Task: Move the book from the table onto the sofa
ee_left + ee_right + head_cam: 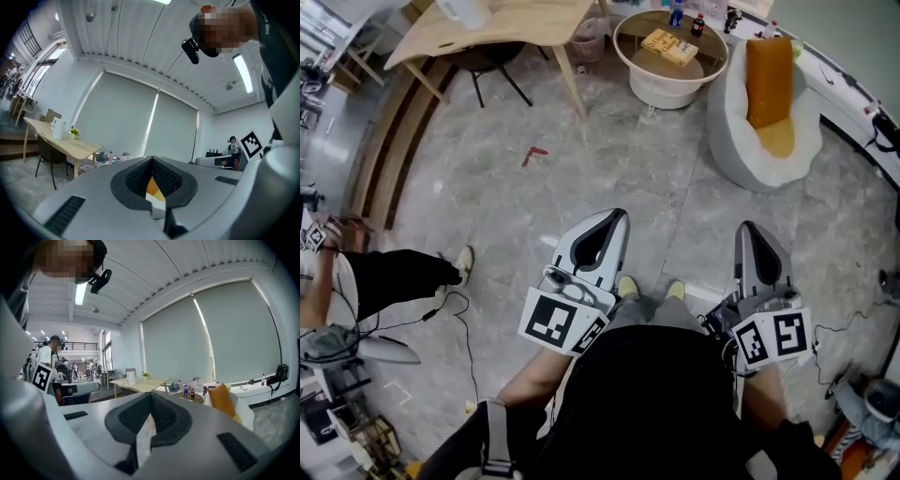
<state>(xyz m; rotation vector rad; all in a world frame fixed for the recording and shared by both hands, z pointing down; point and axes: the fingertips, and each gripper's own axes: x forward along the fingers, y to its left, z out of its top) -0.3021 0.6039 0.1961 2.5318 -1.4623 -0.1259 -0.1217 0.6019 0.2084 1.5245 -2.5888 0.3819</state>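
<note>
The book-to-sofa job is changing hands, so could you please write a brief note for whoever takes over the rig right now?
Left gripper: shut, empty, above the floor.
Right gripper: shut, empty.
Book: yellow, on the round table, well ahead of both grippers.
Sofa: white, with an orange cushion, right of the table.
Done: nothing; the book is untouched.
Left: approach, open the jaws, grip the book, set it on the sofa.

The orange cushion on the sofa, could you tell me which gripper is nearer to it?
Right. The right gripper lies almost straight below the orange cushion; the left gripper lies farther left.
</note>
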